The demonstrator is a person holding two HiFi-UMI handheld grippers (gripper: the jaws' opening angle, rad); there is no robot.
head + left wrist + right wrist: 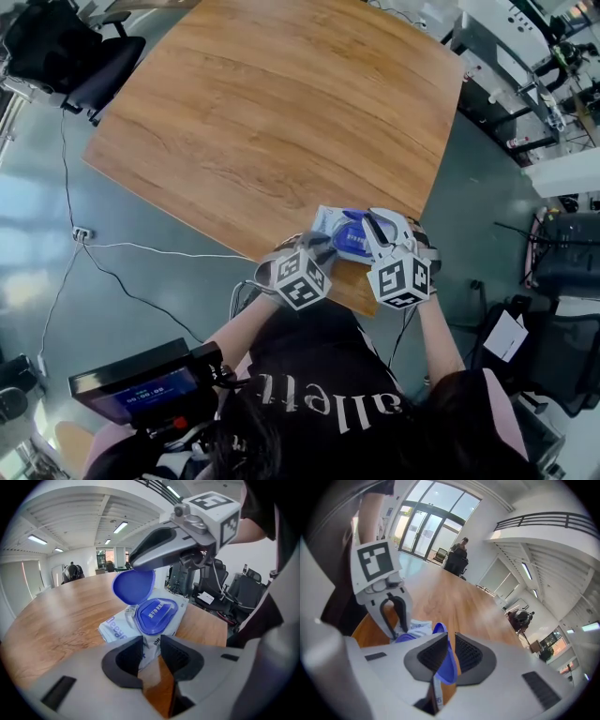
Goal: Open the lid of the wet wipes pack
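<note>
Left gripper point(151, 644) clamps the near end of the wipes pack point(117, 627), which lies at the table's point(281, 112) near edge. Right gripper point(449, 640) pinches the blue lid point(134, 585), which is raised upright. Opening looks nearly done; only letting go remains.

The wet wipes pack point(339, 233) lies on the table point(272, 112), by its near edge.

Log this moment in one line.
left tongs: shut on pack | right tongs: shut on lid | lid: raised, open | pack: on table
</note>
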